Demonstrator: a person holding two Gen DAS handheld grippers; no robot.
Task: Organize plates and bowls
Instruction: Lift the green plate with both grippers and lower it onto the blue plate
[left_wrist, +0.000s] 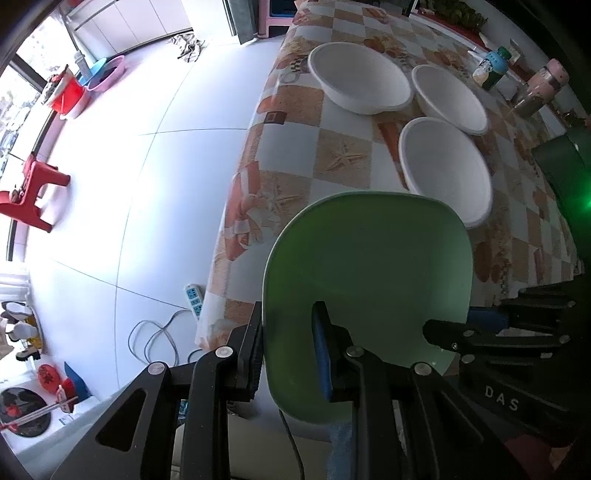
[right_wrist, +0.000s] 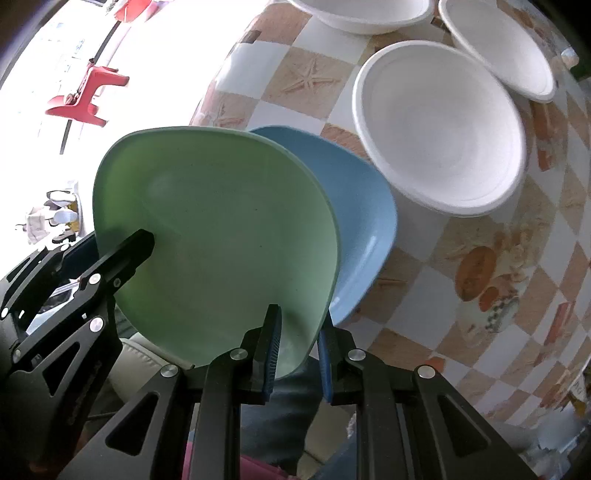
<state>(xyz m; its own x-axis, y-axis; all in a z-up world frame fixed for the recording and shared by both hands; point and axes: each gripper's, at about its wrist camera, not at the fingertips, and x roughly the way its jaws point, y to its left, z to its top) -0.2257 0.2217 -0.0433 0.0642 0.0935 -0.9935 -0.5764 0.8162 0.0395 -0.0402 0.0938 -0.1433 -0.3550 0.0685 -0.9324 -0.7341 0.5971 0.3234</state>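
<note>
Two tools grip plate rims. Left tool (left_wrist: 288, 354) is clamped on the green plate (left_wrist: 369, 280); right tool (right_wrist: 295, 354) is clamped on the blue plate (right_wrist: 362, 221), which sits just behind the green plate, overlapping it. Both plates hang at the counter (left_wrist: 343, 162) edge. Beyond them, three white bowls (left_wrist: 447, 170) rest on the checkered cloth, close together.

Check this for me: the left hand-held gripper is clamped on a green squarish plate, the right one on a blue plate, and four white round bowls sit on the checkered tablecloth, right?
Almost. There are three white round bowls on the checkered tablecloth, not four; the left wrist view shows all three. The rest stands: the left hand-held gripper is clamped on the green squarish plate, the right hand-held gripper on the blue plate.
</note>
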